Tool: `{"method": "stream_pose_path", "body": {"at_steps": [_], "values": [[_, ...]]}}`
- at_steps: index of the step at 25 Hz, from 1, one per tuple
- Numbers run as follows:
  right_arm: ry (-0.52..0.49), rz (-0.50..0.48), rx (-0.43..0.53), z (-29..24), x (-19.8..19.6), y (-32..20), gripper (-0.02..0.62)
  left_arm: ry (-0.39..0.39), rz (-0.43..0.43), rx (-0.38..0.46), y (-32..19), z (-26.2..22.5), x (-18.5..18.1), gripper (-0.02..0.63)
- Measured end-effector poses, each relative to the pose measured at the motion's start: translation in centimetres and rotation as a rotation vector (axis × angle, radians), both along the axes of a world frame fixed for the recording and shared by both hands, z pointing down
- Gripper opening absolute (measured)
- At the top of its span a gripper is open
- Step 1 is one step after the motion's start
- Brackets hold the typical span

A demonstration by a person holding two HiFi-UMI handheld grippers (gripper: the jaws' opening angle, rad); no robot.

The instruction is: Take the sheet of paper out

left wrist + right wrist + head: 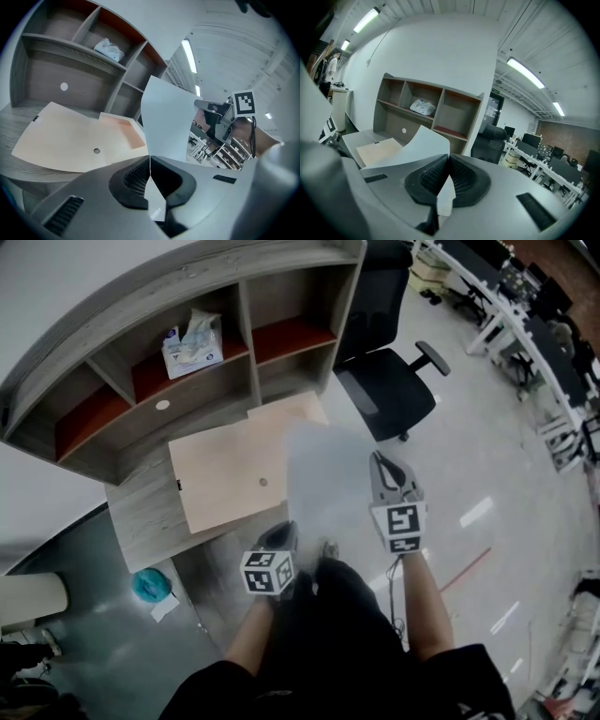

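Left tongs (150,161) and right tongs (449,161) are each clamped tight on an edge of the sheet of paper (323,474). The sheet is held up in the air between them (pale and curling), lifted off the grey table (141,512). A beige folder (225,474) lies open on the table below the shelf unit (246,324), where a tissue pack (192,345) sits in one compartment. A black office chair (398,381) stands beside the table.
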State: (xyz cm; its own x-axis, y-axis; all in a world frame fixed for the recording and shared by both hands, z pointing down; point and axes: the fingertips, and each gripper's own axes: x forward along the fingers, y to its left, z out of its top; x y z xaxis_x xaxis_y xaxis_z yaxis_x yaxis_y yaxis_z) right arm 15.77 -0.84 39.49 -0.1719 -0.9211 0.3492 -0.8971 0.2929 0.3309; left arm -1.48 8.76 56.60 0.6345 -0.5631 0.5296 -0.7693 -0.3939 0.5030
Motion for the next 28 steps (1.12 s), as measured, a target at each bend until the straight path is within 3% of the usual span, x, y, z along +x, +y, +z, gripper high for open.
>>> {"method": "stream_pose_path", "body": {"at_steps": [16, 28], "values": [[-0.116, 0.040, 0.092, -4.2, 8.5, 2.3, 0.015, -0.075, 0.017, 0.085, 1.1, -2.9, 6.9, 0.048], [-0.135, 0.014, 0.140, -5.9, 10.0, 3.4, 0.015, -0.118, 0.008, 0.116, 1.5, -4.0, 9.3, 0.048]]}}
